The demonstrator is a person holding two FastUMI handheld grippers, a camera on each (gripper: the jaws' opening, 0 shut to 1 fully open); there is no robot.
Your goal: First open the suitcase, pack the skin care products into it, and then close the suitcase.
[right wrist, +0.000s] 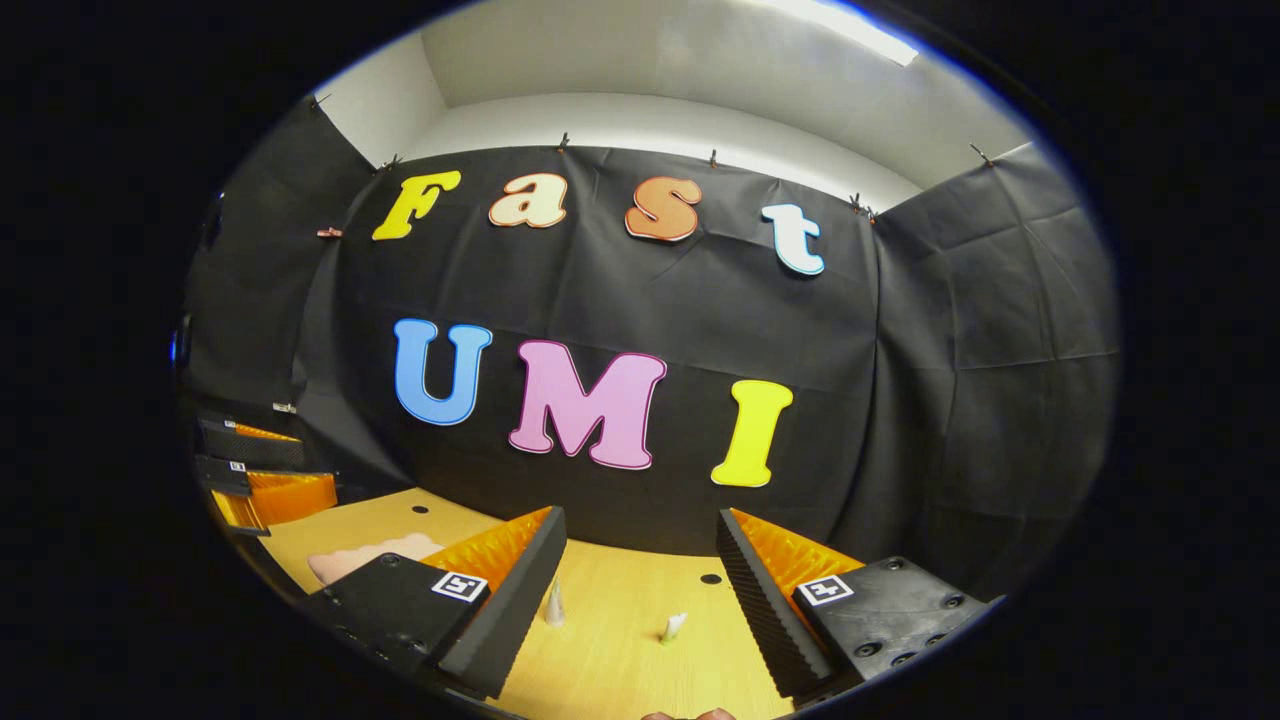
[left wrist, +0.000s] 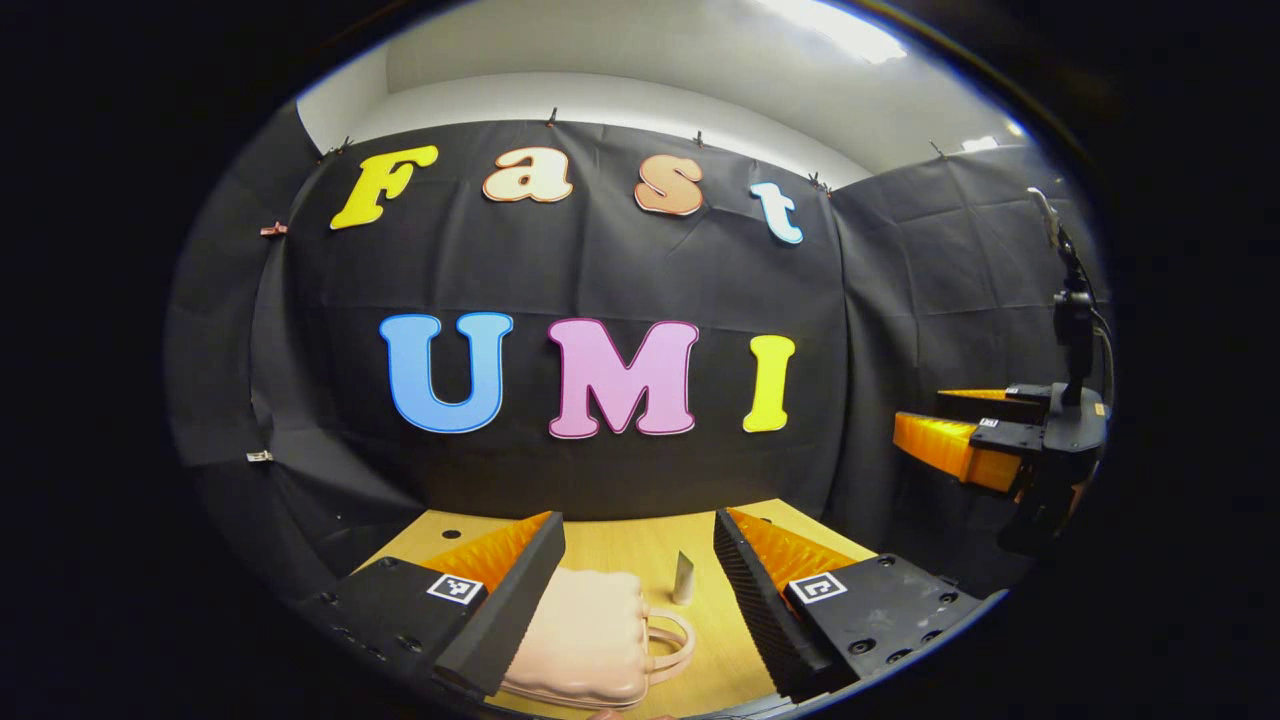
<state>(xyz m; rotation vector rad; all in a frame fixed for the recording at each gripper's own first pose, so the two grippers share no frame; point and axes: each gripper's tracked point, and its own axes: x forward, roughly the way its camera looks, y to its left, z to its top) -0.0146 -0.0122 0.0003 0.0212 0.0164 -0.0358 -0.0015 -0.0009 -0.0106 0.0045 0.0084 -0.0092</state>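
A small pink suitcase (left wrist: 585,640) lies closed on the wooden table (left wrist: 620,545), its handle (left wrist: 672,640) pointing right. My left gripper (left wrist: 638,520) hovers open just above and before it, nothing between its fingers. A small white tube (left wrist: 683,578) stands upright beyond the handle. In the right gripper view, my right gripper (right wrist: 640,515) is open over the table, with the white tube (right wrist: 553,605) and a second small white product (right wrist: 673,626) standing between its fingers farther off. The suitcase (right wrist: 365,555) peeks out at the left.
The right gripper (left wrist: 918,410) hangs open in the air at the far right of the left gripper view. The left gripper (right wrist: 315,462) shows at the left edge of the right gripper view. The black cloth wall stands right behind the table.
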